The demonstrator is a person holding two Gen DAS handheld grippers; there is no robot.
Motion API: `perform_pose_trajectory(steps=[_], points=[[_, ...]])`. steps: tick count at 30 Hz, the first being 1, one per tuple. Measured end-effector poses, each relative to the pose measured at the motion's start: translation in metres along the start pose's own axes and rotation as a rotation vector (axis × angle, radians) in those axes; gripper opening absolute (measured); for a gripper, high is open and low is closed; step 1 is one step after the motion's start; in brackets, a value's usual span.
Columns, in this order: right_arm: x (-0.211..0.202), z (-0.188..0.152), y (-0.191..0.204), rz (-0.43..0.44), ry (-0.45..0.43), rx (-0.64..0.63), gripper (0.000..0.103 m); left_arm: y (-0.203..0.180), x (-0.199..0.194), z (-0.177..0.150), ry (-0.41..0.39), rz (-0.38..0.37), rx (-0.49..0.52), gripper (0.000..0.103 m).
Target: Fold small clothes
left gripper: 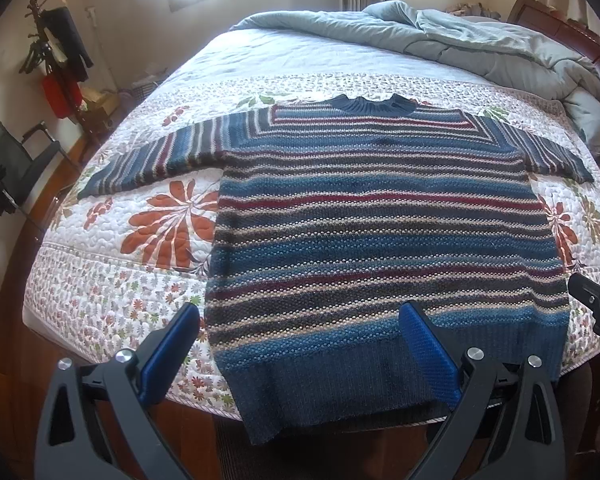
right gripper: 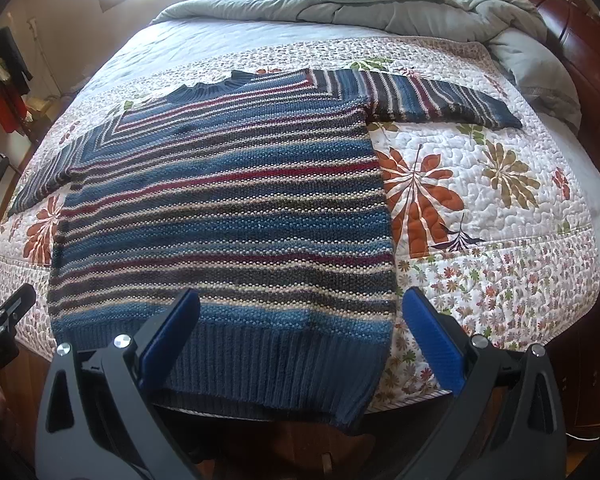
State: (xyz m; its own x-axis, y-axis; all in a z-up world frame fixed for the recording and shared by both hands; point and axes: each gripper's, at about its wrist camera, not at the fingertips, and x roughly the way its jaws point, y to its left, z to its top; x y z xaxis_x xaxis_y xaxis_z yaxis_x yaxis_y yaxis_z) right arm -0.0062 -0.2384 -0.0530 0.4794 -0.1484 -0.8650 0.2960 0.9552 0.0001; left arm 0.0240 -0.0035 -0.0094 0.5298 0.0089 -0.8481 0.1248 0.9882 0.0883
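A striped knit sweater (left gripper: 380,232) in blue, red and cream lies flat on the bed, sleeves spread out, collar at the far side, its ribbed hem hanging over the near edge. My left gripper (left gripper: 300,316) hangs open above the hem's left corner. The right gripper's tip (left gripper: 596,304) shows at that view's right edge. In the right wrist view the same sweater (right gripper: 228,208) fills the middle, and my right gripper (right gripper: 300,300) is open over the hem's right corner. The left gripper (right gripper: 4,312) peeks in at the left edge.
The bed's floral quilt (right gripper: 480,208) spreads around the sweater. A rumpled grey duvet (left gripper: 480,40) lies at the head end by a dark wooden headboard (right gripper: 580,32). A coat rack (left gripper: 56,60) and a black chair (left gripper: 16,160) stand left of the bed.
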Motion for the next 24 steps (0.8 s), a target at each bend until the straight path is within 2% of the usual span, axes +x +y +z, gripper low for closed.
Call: perform_pose_trajectory(steps=[12,16,19,21,24], points=[[0.006,0.001,-0.005,0.004,0.007,0.000,0.101,-0.006,0.005,0.005,0.012,0.004,0.015,0.099],[0.012,0.014,-0.017,0.008,0.022,0.004,0.101,-0.012,0.016,0.016,0.034,0.001,0.016,0.099],[0.016,0.036,-0.039,-0.019,0.022,0.014,0.101,-0.024,0.028,0.039,0.037,0.004,0.023,0.099],[0.021,0.061,-0.071,-0.063,0.030,0.047,0.101,-0.040,0.037,0.064,0.034,-0.003,0.032,0.099],[0.036,0.100,-0.132,-0.075,0.062,0.134,0.101,-0.072,0.049,0.102,0.022,-0.027,0.053,0.099]])
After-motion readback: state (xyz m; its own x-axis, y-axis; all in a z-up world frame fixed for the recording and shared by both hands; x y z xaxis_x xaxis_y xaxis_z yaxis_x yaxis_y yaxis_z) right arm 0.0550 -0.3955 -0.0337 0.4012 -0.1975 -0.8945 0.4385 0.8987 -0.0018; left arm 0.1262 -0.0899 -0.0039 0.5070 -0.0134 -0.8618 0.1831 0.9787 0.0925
